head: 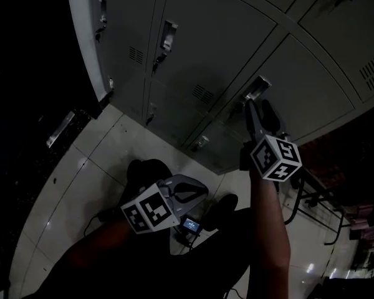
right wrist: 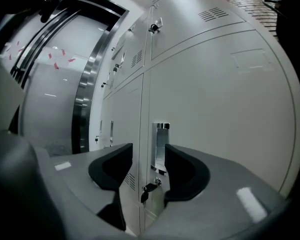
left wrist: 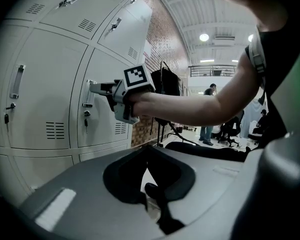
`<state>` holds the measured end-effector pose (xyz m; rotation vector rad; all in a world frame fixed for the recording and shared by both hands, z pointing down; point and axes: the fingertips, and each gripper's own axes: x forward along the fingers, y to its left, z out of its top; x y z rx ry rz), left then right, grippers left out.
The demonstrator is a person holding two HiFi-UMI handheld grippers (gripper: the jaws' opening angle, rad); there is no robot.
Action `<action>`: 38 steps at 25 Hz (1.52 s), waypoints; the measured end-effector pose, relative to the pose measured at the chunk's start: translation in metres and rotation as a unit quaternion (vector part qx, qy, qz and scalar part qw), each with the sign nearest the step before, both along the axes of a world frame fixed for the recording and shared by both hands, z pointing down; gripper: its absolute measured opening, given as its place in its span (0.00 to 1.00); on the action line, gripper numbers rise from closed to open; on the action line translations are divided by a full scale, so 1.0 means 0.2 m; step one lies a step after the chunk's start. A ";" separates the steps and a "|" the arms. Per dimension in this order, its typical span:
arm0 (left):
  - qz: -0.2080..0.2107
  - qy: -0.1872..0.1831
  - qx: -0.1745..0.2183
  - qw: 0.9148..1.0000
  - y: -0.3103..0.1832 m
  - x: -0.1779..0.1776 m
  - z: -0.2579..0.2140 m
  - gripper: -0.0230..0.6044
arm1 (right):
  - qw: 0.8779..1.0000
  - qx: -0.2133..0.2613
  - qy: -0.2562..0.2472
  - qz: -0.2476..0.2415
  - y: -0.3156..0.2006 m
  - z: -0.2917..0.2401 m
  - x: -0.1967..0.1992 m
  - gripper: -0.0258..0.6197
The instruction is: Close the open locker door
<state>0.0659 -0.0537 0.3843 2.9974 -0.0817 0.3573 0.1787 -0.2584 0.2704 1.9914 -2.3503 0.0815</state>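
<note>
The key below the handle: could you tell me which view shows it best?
The right gripper view: the key hangs close up between the right gripper's open jaws. The left gripper view shows it tiny; the head view is too dark.

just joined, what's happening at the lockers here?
A person works two handheld grippers. The right tongs stand open at a locker door, its handle in the gap, not pinched. That door looks flush with its neighbours, so closed or nearly. The left tongs are shut, empty, held low away from the lockers.
</note>
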 end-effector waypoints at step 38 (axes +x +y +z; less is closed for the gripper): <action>0.003 -0.042 0.012 0.999 0.02 0.07 0.06 0.06 | 0.991 -0.057 0.047 -0.116 1.33 0.46 0.03 0.04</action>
